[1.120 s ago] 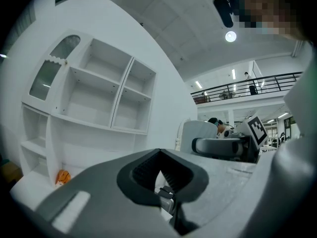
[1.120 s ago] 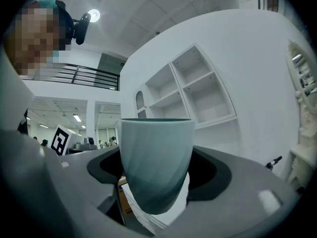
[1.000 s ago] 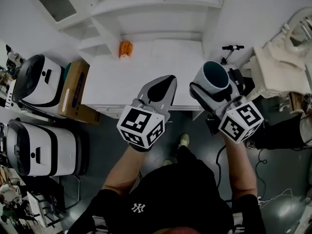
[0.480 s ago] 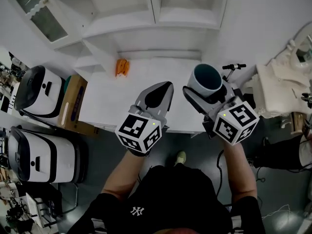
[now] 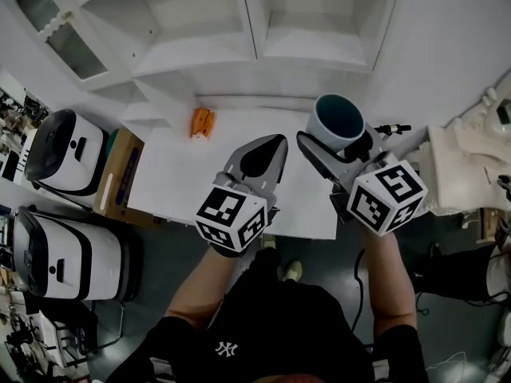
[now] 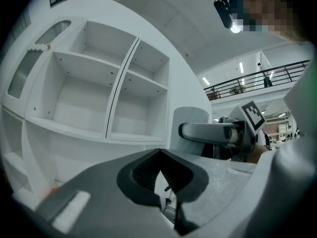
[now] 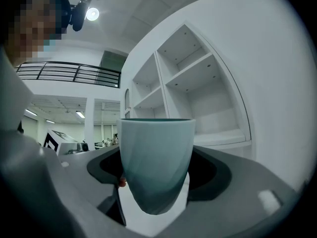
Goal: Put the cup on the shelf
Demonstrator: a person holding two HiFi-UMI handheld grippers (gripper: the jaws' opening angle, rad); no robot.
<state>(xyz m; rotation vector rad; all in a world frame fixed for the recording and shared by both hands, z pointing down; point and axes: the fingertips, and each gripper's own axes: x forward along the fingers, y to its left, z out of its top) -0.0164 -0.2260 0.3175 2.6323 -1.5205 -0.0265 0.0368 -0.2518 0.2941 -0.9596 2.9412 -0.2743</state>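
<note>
A cup [image 5: 337,120], pale teal outside and dark teal inside, stands upright in my right gripper [image 5: 338,139], which is shut on its lower body above the right end of the white table [image 5: 184,174]. In the right gripper view the cup [image 7: 157,157] fills the space between the jaws of that gripper [image 7: 158,185], with the white shelf [image 7: 218,139] behind it. The shelf's open compartments [image 5: 319,45] lie just beyond the cup. My left gripper [image 5: 271,146] hovers over the table, shut and holding nothing. From the left gripper view its closed tips [image 6: 159,155] face the shelf [image 6: 133,133], with the cup [image 6: 190,119] to the right.
A small orange object [image 5: 201,121] lies at the table's back left. Two white appliances [image 5: 64,146] [image 5: 68,250] and a cardboard box [image 5: 120,174] stand left of the table. A glazed cabinet door [image 5: 48,22] hangs open at top left. White fabric clutter [image 5: 471,158] is at the right.
The person has stepped closer to the shelf. My right gripper has carried the cup forward and up over the table's right end. The left gripper has stayed shut beside it.
</note>
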